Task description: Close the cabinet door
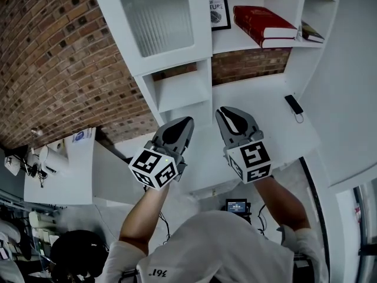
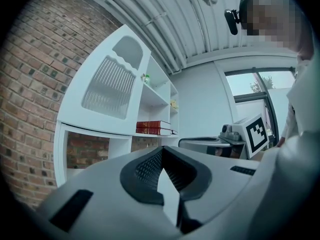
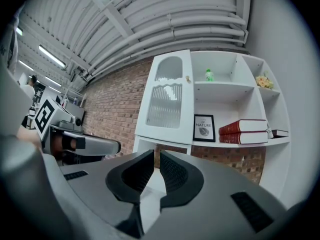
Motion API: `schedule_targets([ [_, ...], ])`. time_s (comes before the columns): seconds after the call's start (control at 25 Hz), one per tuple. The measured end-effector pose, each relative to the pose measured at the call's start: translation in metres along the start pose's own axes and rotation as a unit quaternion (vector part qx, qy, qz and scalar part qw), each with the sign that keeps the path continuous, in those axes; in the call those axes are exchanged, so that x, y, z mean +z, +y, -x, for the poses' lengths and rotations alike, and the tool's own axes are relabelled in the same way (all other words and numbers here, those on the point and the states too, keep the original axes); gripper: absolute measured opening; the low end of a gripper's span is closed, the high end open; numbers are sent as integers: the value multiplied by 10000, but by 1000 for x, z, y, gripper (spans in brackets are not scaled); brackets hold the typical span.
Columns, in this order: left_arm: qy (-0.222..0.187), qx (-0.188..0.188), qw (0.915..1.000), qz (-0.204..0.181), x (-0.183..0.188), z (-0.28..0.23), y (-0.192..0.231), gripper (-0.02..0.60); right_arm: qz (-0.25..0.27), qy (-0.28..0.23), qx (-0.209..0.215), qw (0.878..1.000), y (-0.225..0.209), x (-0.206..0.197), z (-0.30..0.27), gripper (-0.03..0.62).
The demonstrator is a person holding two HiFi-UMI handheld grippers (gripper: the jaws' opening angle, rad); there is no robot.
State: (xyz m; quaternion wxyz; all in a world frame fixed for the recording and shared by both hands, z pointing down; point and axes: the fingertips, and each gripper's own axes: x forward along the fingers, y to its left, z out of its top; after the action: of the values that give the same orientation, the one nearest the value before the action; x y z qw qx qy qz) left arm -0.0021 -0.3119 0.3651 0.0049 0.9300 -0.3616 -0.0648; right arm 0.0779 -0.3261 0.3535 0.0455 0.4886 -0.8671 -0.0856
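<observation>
Door (image 1: 158, 16) with ribbed pane high at far left of the cabinet (image 1: 203, 81), knob (image 3: 188, 78) on its right edge, hard against the open shelves. Looks flush with the frame in the right gripper view, with no gap along the knob side; judged closed or all but closed, though not settled by the head view.

Left gripper (image 1: 189, 120) held low and near, well short of the door, tips pressed together on nothing. Right gripper (image 1: 221, 109) just right of it and level with it, tips a sliver apart, nothing gripped in the slit. Both carried over the white counter (image 1: 277, 140), apart from every shelf, likely for want of any push left to give.

Books (image 1: 265, 25) and framed print (image 1: 219, 9) set back on the shelf right of the door, out of its swing. Small black thing (image 1: 293, 104) lying far right on the counter, well apart from both grippers.

Plenty of free room between grippers and cabinet front. Nearest edges: the counter lip below and the lower uprights ahead. For any last press, aim at the knob side, off the pane.
</observation>
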Motion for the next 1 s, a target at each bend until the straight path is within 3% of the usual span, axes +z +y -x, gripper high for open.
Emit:
schedule_targets([
  [1.0,482,81,9973,545,-63,12,-7,8,-407,651,65,9970,12,-69,6,43],
])
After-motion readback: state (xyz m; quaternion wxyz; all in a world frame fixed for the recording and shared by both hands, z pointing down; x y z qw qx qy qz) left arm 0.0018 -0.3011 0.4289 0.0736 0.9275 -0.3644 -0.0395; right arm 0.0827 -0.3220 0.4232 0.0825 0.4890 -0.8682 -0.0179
